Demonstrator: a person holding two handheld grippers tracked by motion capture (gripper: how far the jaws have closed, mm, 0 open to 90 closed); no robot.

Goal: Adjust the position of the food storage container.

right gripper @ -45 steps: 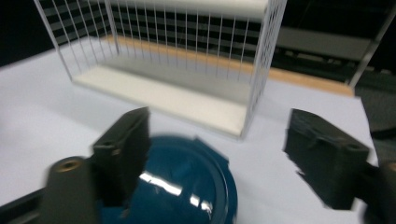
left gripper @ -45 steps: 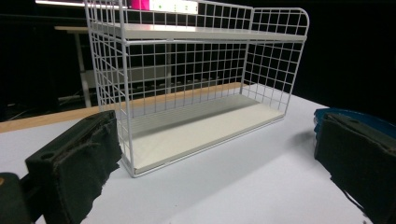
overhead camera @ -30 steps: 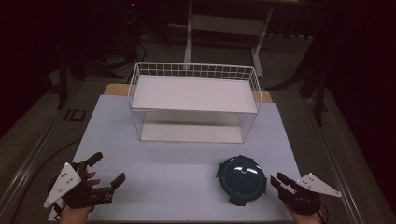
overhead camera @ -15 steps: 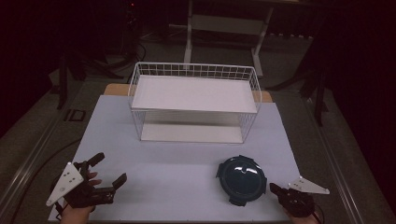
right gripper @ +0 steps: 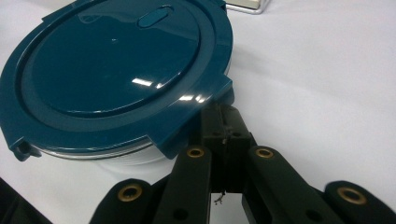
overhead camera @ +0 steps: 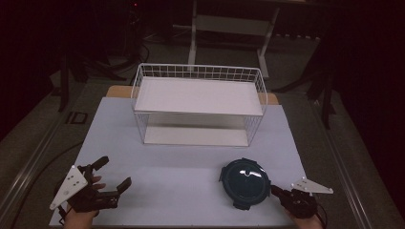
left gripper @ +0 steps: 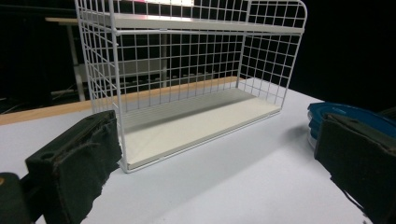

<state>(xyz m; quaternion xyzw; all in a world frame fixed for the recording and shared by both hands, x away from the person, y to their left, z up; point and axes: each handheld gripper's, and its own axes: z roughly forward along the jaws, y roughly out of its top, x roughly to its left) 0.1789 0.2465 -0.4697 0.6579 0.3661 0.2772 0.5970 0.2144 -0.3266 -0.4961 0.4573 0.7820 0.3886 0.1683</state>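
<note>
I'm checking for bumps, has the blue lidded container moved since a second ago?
No. The container sits at the same spot in front of the wire rack's right end.

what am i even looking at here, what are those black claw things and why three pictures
A person sits at a table holding a hand-operated gripper in each hand: black two-jaw clamps, each with a grey plate on top. The big picture is taken from above, looking forward and down. The other two come from small cameras riding on the grippers, looking along their jaws. On the table stand a white wire rack with two shelves and a round container with a dark blue lid. The left gripper is open and holds nothing; its view looks at the rack. The right gripper has its jaws shut, their tips tucked under the edge of the lid. Whether they pinch it I cannot tell.
</note>
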